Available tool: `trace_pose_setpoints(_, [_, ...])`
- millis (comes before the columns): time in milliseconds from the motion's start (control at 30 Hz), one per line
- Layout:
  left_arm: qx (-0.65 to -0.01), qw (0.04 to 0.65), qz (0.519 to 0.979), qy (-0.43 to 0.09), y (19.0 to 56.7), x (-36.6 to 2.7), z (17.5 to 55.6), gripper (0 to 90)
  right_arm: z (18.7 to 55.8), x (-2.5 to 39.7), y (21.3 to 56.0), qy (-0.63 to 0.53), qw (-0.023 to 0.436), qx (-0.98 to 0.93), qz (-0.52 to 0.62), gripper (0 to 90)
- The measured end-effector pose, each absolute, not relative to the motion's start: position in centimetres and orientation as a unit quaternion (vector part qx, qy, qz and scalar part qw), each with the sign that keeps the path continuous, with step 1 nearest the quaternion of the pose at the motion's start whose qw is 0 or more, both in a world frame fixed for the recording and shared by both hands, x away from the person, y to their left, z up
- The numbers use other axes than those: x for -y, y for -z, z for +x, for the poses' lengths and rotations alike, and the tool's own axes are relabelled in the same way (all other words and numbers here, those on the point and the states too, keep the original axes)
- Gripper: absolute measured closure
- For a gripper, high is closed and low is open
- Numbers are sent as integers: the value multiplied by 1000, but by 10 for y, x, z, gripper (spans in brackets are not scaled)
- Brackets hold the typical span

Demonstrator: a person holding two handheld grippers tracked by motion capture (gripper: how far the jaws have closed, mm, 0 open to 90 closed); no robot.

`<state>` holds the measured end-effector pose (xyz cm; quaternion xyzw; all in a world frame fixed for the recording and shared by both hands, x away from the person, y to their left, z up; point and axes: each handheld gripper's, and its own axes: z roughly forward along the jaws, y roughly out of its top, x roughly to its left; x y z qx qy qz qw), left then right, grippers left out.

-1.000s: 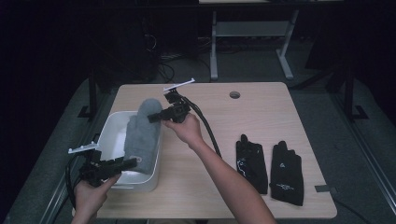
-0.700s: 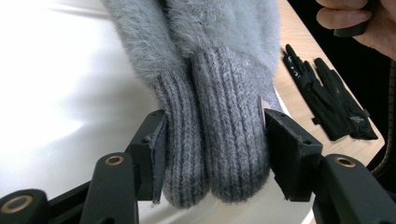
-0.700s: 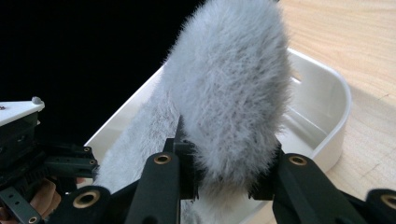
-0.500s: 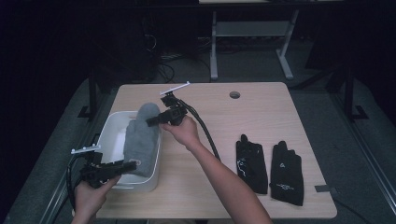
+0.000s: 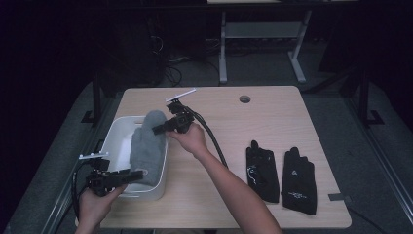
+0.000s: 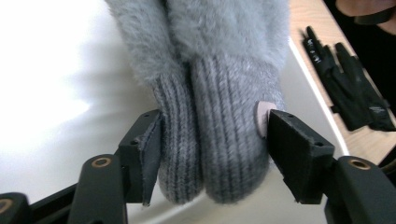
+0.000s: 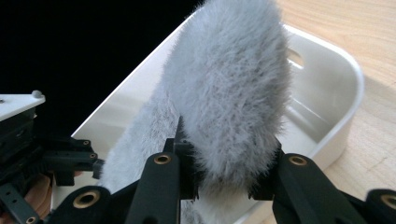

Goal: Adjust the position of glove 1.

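my right gripper (image 5: 163, 127) is clamped on the fluffy tip of the grey mittens (image 5: 148, 148), its jaws sunk into the fur on either side; in the right gripper view the tip (image 7: 229, 93) stands up between them, tilted over the white tub (image 7: 327, 98); my left gripper (image 5: 127, 176) sits at the cuff end, near the tub's front rim (image 5: 141, 194); in the left gripper view its jaws stand either side of the two ribbed cuffs (image 6: 215, 140), the left pad touching the knit, the right pad just beside a small tan tag on the cuff; they bracket the cuffs closely, yet i cannot tell whether they truly pinch; the mittens lie as a pair, side by side, stretched lengthwise along the tub's right half, cuffs low at the near end, tip raised at the far end; the tub rests on the left part of the wooden table (image 5: 292, 122); a pair of black gloves (image 5: 280, 175) lies flat on the right part of the table, well apart from the tub, fingers pointing away from me; my right forearm (image 5: 229, 185) crosses the table between tub and gloves
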<state>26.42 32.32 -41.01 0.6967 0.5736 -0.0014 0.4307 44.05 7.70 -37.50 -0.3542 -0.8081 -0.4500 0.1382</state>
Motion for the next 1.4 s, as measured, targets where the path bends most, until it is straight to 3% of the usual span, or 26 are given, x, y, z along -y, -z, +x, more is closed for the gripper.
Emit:
trace_pose_setpoints(200, [-574,429,697,-4,411,-326,264,369,440,-85,379,436,120,823,-343,704])
trace_pose_setpoints(333, [-572,427,701,-9,411,-326,264,369,440,-89,379,424,102,834,-338,620])
trace_pose_setpoints(367, [-570,427,702,-9,411,-326,264,369,440,-89,378,424,94,834,-341,558])
trace_pose_setpoints(567, [-563,428,707,-14,407,-324,263,370,441,-87,374,428,68,831,-349,489])
trace_pose_setpoints(1400, [-539,451,710,-39,387,-312,261,372,440,-59,356,447,60,819,-356,547])
